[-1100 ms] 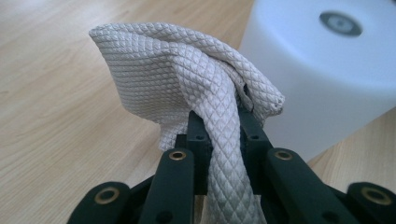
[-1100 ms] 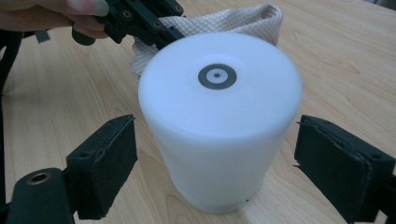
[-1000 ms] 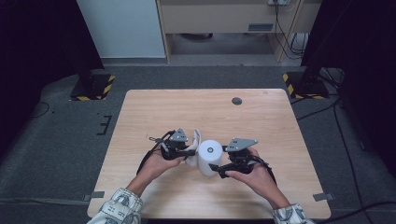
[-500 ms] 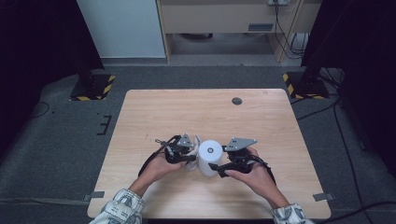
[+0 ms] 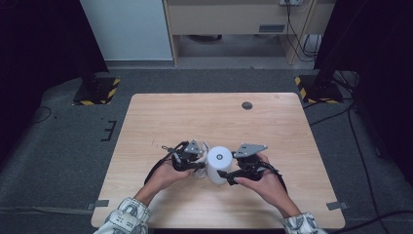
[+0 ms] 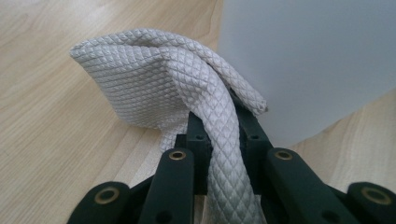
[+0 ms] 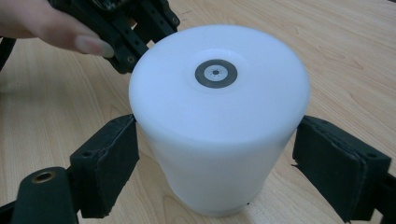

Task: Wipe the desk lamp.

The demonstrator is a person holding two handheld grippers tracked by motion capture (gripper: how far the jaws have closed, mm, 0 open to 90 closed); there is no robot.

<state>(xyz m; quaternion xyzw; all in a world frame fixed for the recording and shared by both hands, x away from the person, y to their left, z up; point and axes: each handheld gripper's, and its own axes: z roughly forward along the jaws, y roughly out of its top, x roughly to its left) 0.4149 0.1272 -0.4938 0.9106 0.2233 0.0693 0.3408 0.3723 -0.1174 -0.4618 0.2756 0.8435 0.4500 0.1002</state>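
Note:
A white cylinder (image 5: 219,164) with a small grey disc on its top stands upright on the wooden table (image 5: 195,117). My right gripper (image 5: 229,168) reaches it from the right. Its jaws stand wide, and the two padded fingers (image 7: 112,154) press on opposite sides of the cylinder (image 7: 219,121). My left gripper (image 6: 224,116) is shut on a white quilted cloth (image 6: 154,88). The cloth is bunched against the left side of the cylinder (image 6: 308,60). In the high view the cloth (image 5: 201,147) shows just past my left gripper (image 5: 199,163).
A small dark round spot (image 5: 247,105) lies on the table's far side. Black stands with yellow-striped bases (image 5: 95,90) sit on the floor beyond the far corners. Cables trail over the floor at the right.
My left gripper, with the cloth in it, has shifted slightly along the cylinder's side. The right gripper and the cylinder have kept still.

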